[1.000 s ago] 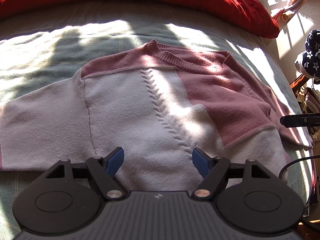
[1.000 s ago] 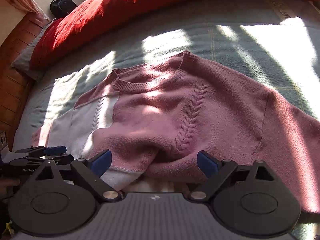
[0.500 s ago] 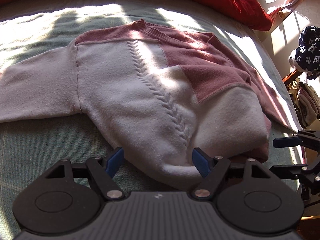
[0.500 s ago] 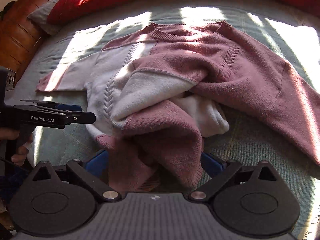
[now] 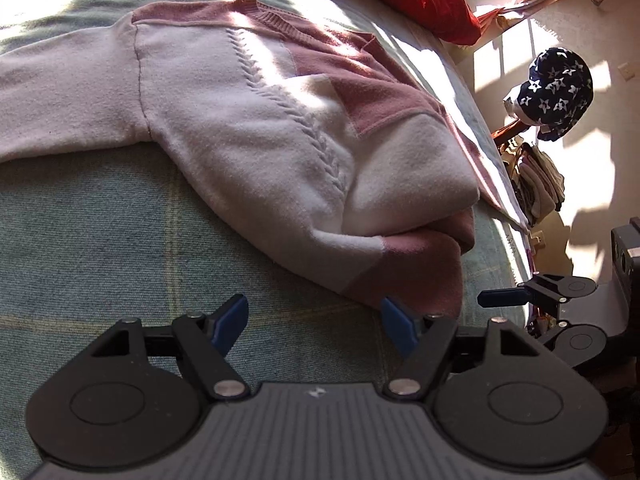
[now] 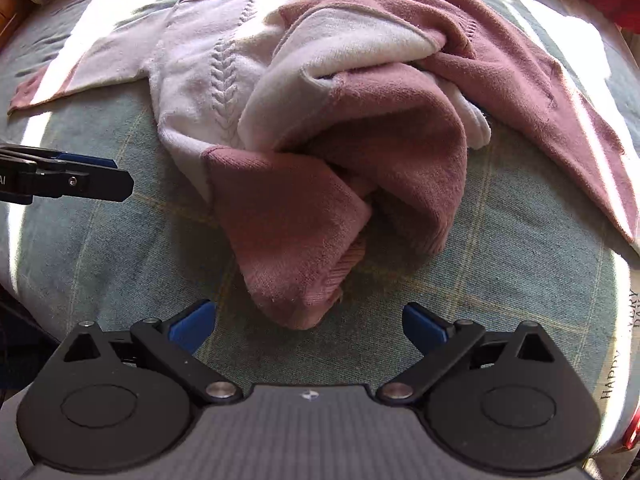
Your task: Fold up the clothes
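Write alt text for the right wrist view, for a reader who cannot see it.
A pink and white sweater lies crumpled on a green plaid bedspread, its pink hem bunched toward the camera and both sleeves spread outward. The right gripper is open just short of the hem, holding nothing. The left gripper reaches in from the left edge.

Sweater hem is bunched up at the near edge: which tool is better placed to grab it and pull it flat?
Probably the right tool: open and empty, with the sweater's bunched pink hem just ahead between its fingers. The left tool faces mostly bare blanket; the hem only nears one finger.
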### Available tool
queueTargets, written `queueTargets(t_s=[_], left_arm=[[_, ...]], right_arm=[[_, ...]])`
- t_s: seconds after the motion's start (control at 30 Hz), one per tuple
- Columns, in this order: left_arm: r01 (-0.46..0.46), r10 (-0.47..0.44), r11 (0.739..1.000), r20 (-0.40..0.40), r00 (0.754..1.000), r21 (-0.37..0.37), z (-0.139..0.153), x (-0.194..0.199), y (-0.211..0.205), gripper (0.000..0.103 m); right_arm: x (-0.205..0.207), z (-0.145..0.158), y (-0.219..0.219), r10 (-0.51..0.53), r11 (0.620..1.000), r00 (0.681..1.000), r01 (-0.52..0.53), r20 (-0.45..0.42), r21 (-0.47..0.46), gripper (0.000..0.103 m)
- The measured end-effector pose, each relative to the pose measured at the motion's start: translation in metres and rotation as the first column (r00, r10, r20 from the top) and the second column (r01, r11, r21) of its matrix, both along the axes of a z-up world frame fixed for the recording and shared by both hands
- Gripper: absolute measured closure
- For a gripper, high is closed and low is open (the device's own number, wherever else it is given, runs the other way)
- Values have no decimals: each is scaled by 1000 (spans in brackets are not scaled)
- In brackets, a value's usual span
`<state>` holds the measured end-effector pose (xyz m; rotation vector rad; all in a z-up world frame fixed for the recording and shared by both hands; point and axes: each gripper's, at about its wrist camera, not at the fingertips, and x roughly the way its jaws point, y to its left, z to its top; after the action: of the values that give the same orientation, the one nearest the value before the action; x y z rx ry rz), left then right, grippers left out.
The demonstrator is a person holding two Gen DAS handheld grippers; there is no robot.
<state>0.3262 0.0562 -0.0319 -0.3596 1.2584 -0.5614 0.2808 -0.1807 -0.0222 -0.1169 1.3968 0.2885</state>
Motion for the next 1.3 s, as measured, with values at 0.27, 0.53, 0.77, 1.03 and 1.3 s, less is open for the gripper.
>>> queueTargets(t_s=[0.27,0.53,0.77,1.03,1.3], left_arm=[[-53,52,998,-22,998,-40,-10,-16,-28,35],[-183,132,961,-237,962,-208,-42,-24,-84,35],[-255,216,916,-154,964,-310,-39,-20,-93,35],[-321,270,892,-194,943,-319,-60,-22,-89,35],[-359,332,857,-136,933,-371,-56,-17,-82,65]], right_arm=[[-8,-15,0,178,984,984,-178,-13,-13,0],[-27,-7,-77,135,990,991,-136,23,44,0],[-36,-37,-117,44,992,999,-47,32,113,0],[-47,-51,-122,59,991,995,-69,85,113,0],[-49,-53,-99,103,994,992,-102,74,-26,0]])
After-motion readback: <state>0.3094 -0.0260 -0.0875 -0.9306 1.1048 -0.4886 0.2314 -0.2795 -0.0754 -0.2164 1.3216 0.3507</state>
